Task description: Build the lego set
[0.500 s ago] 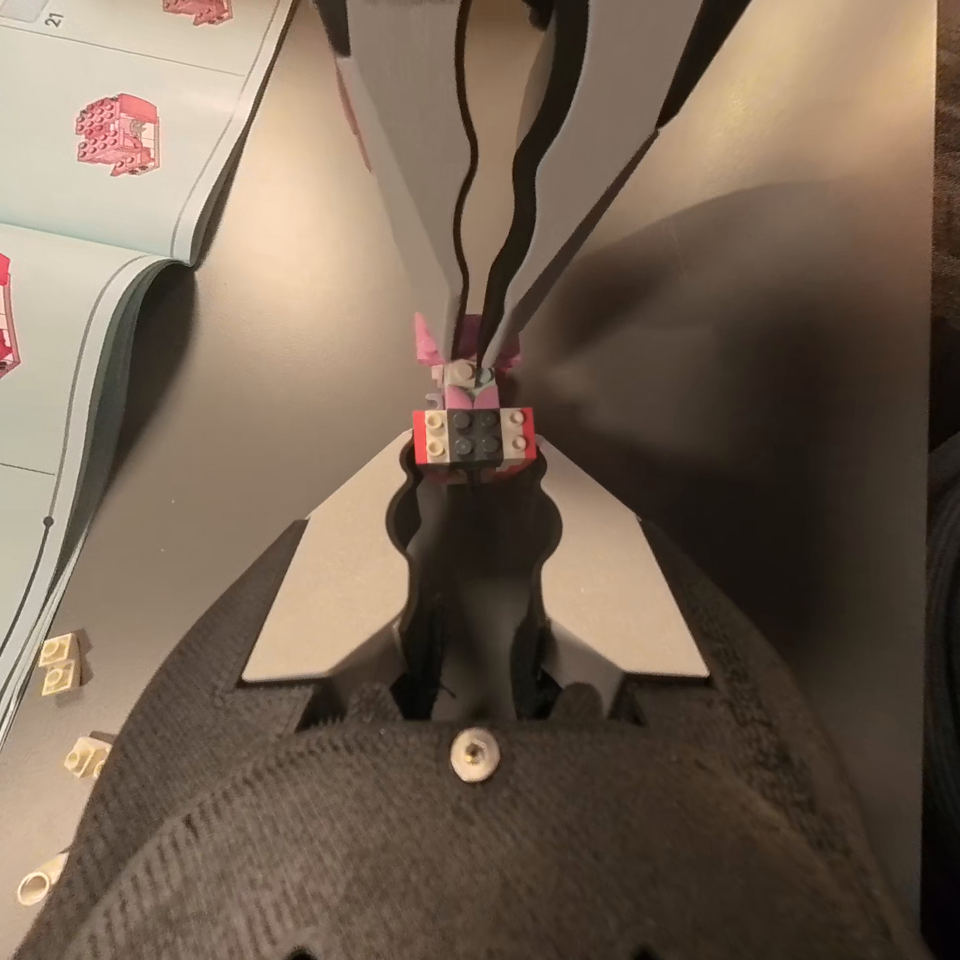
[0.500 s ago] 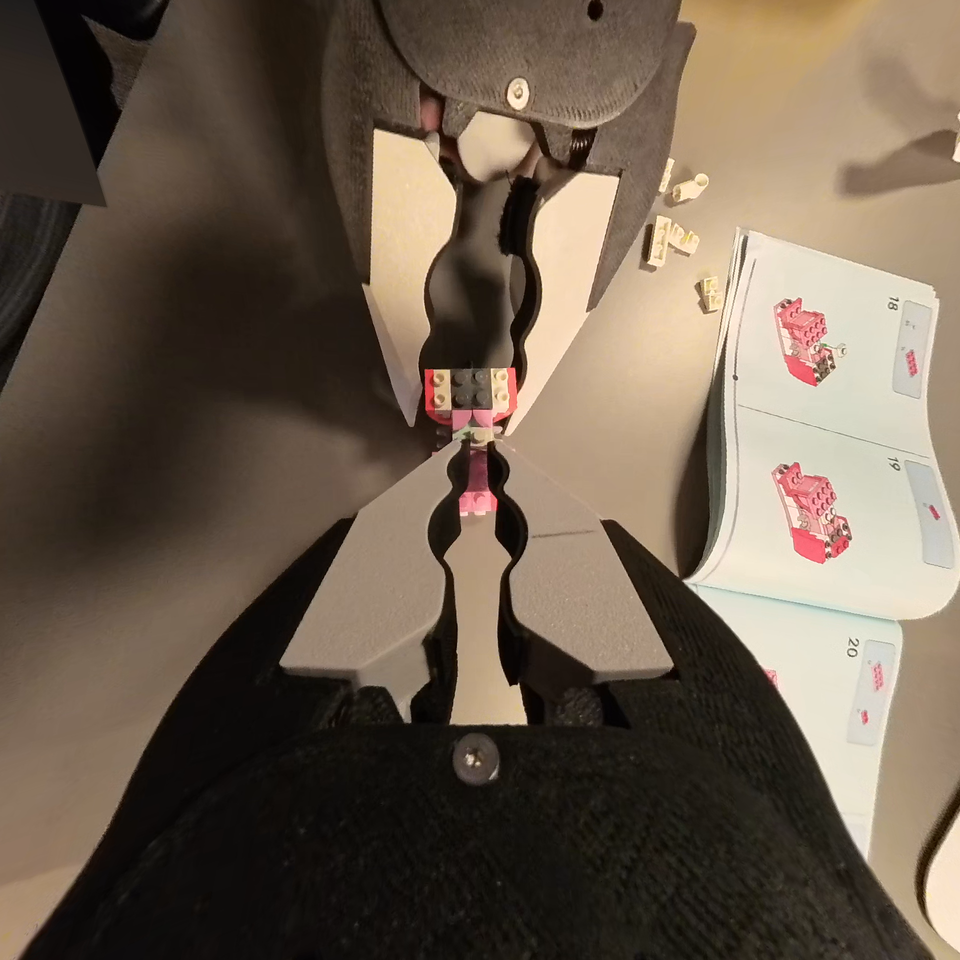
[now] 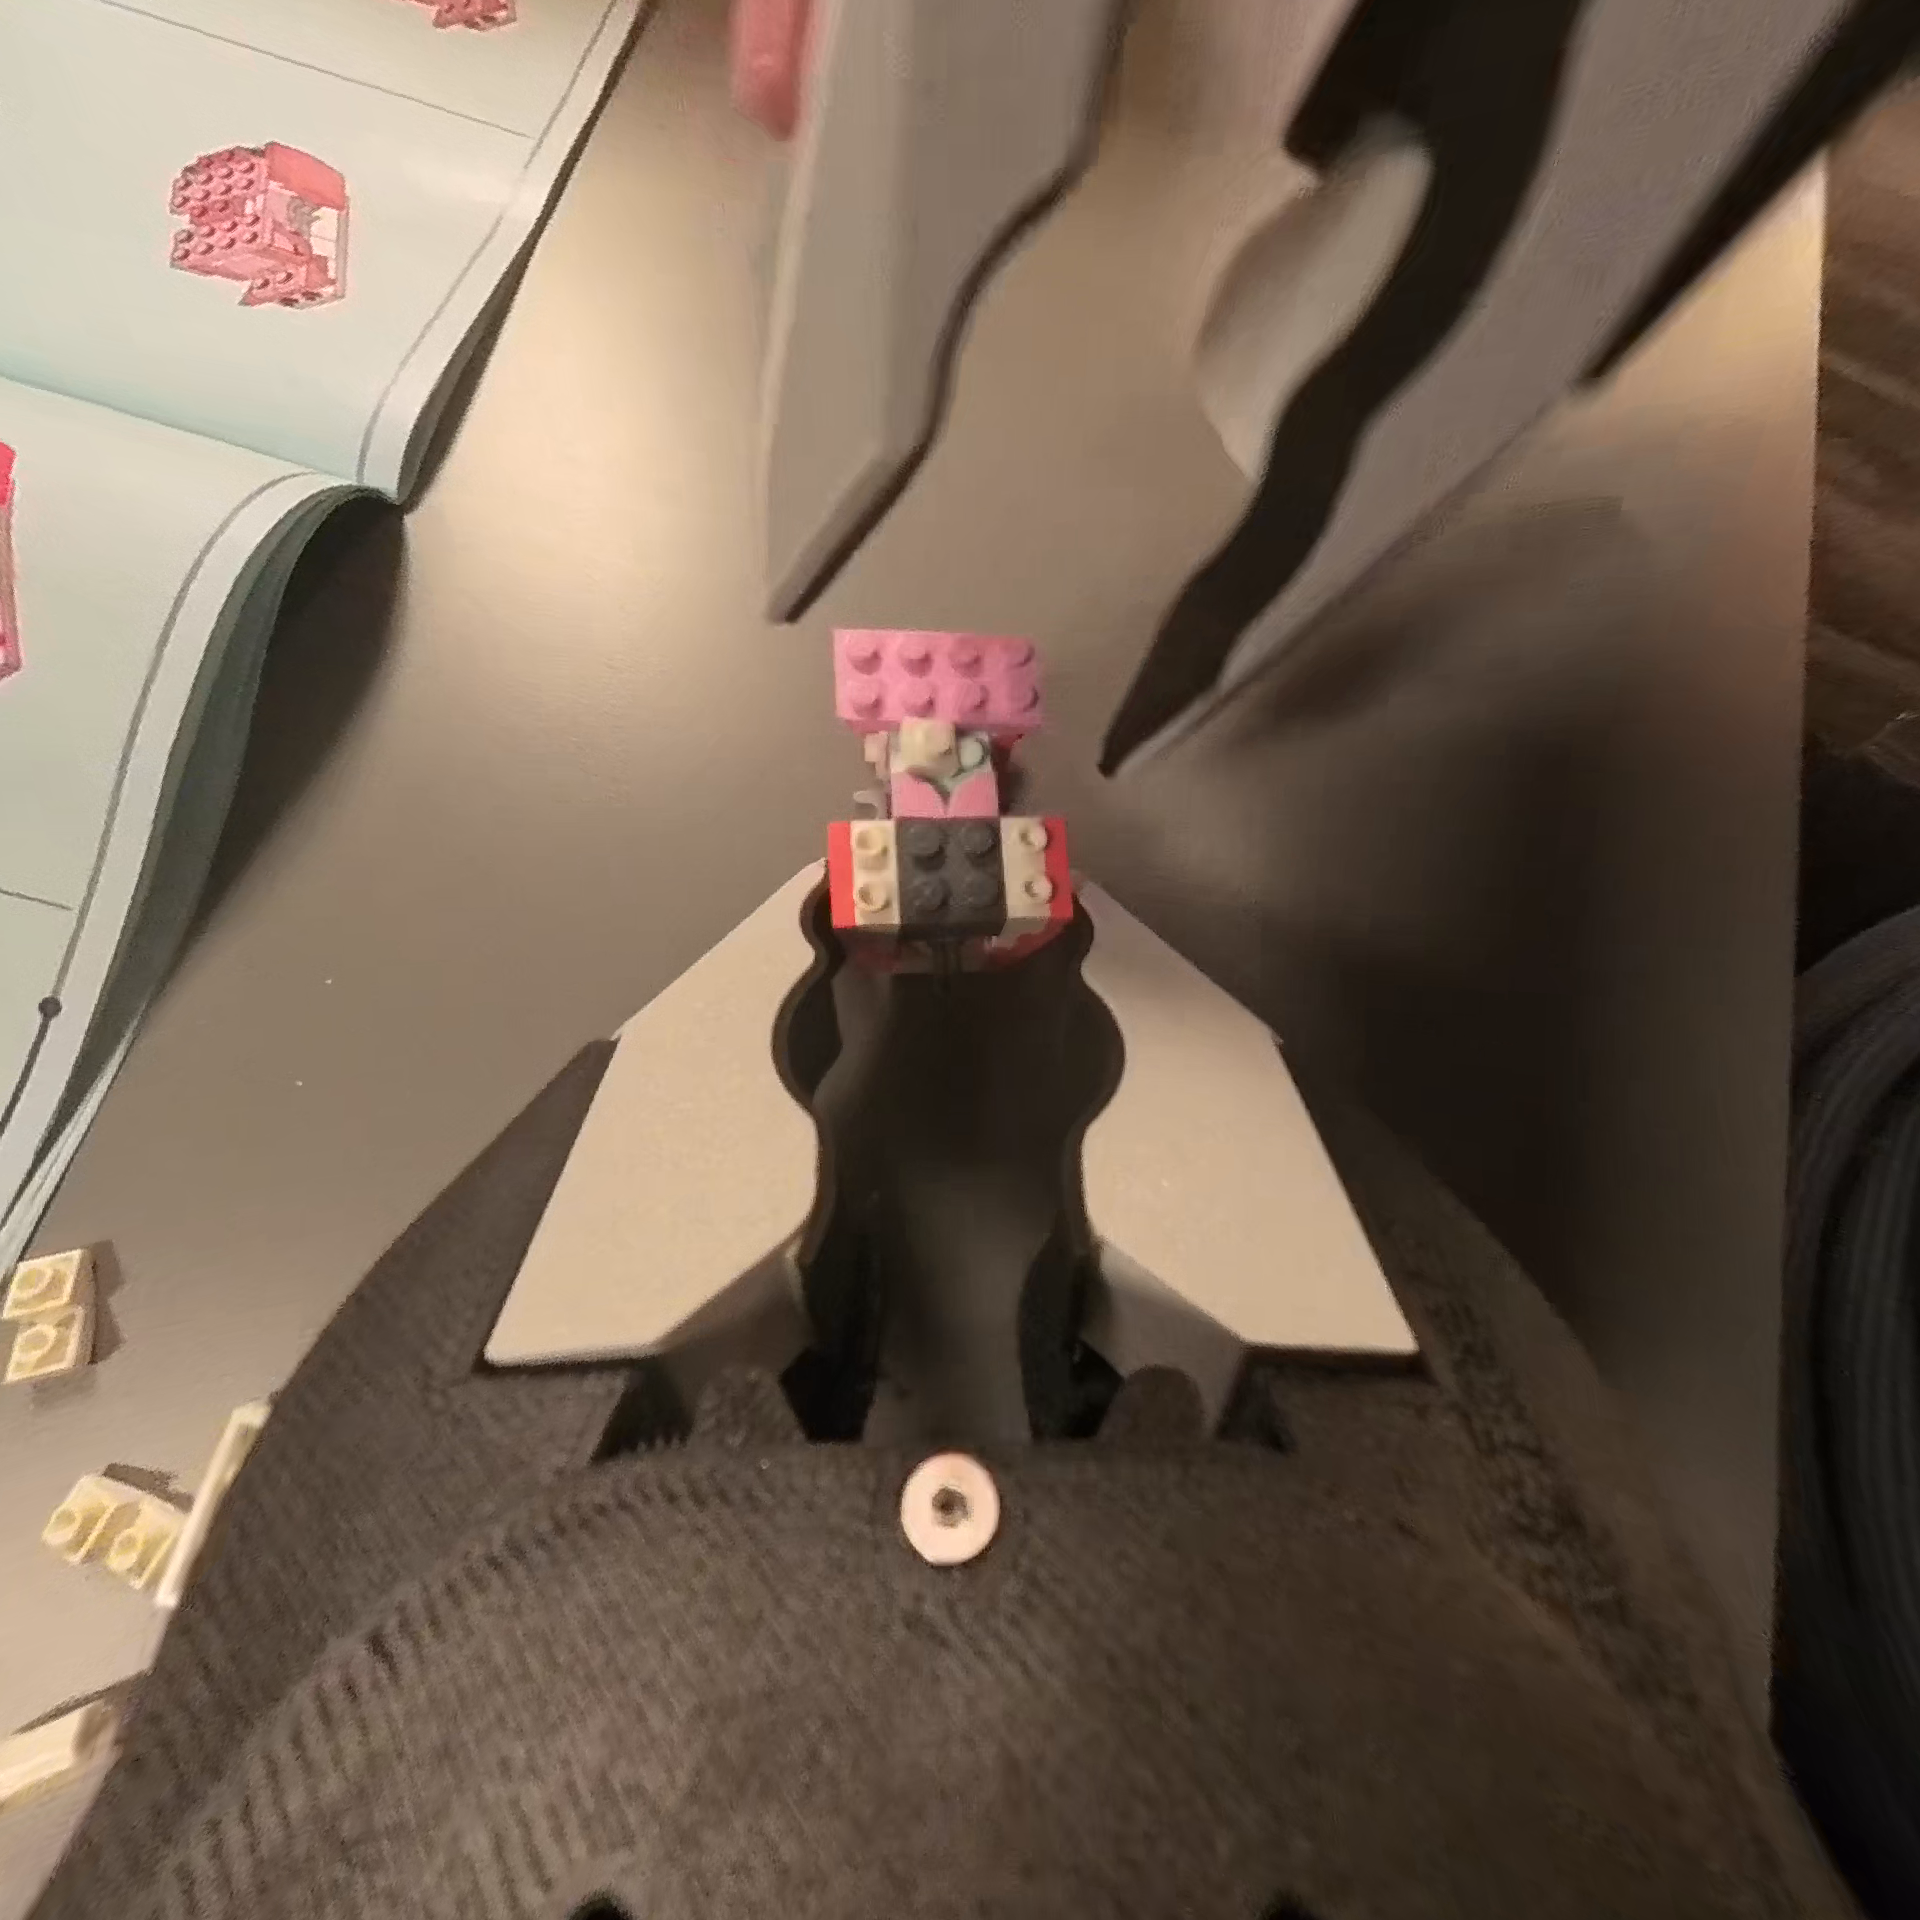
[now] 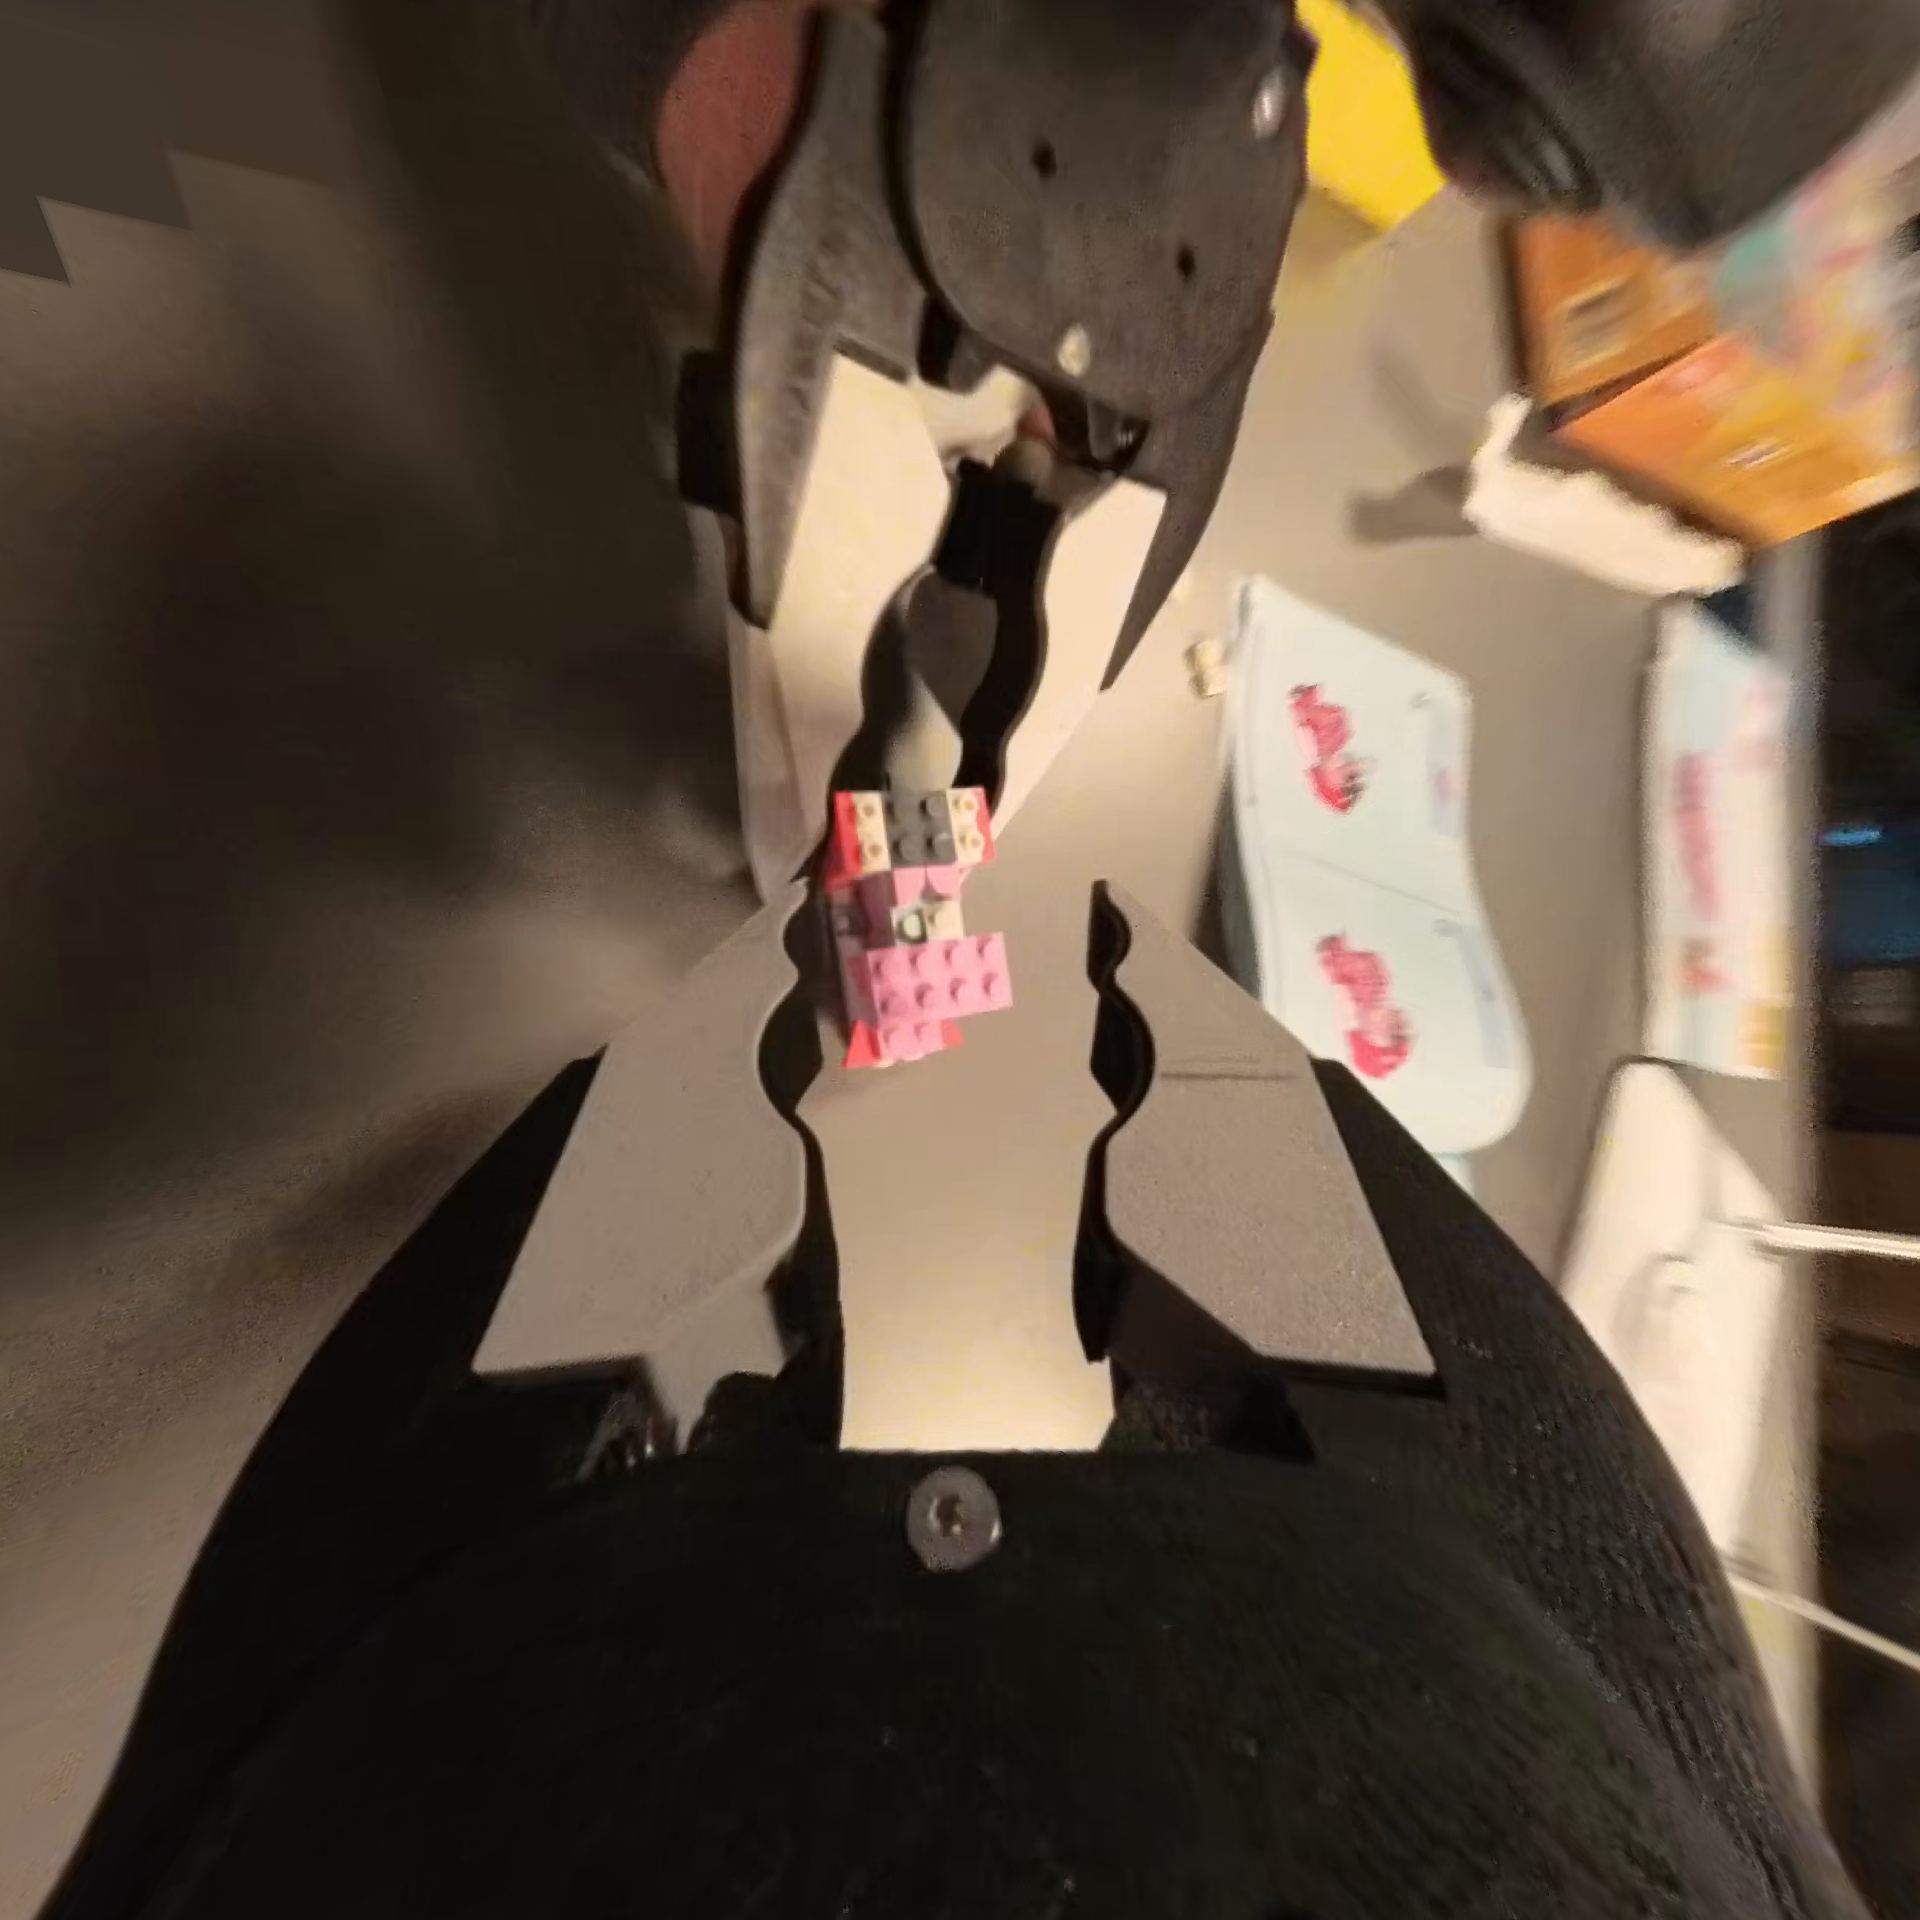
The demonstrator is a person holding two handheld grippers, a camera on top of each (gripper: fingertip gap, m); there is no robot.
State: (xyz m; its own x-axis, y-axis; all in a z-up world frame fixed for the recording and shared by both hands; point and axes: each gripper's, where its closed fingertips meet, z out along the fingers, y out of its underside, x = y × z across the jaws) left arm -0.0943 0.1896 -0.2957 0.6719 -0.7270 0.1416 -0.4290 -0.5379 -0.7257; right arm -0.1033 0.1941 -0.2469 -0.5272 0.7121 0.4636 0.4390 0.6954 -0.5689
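Observation:
A small brick model (image 3: 940,790) has a red, black and cream end, a pink middle and a wide pink brick on the far end. My left gripper (image 3: 948,904) is shut on its red, black and cream end and holds it above the dark table (image 3: 582,831). In the right wrist view the model (image 4: 925,977) hangs from the left gripper (image 4: 914,821). My right gripper (image 4: 948,891) is open. The model's pink end lies between its fingers, close to the left finger (image 4: 727,1039), with a wide gap to the right one. In the left wrist view its fingers (image 3: 862,468) stand apart from the model.
An open instruction booklet (image 3: 208,312) lies at the left, and also shows in the right wrist view (image 4: 1351,831). Several loose cream bricks (image 3: 52,1314) lie beside it. An orange box (image 4: 1683,343) stands at the far right. The table's edge (image 3: 1813,727) runs along the right. The left gripper's tips are roughly 5 cm from the right gripper's.
My right gripper was shut on the model's pink end; its jaws have opened wide and it has drawn back and tilted. My left gripper keeps its hold on the model.

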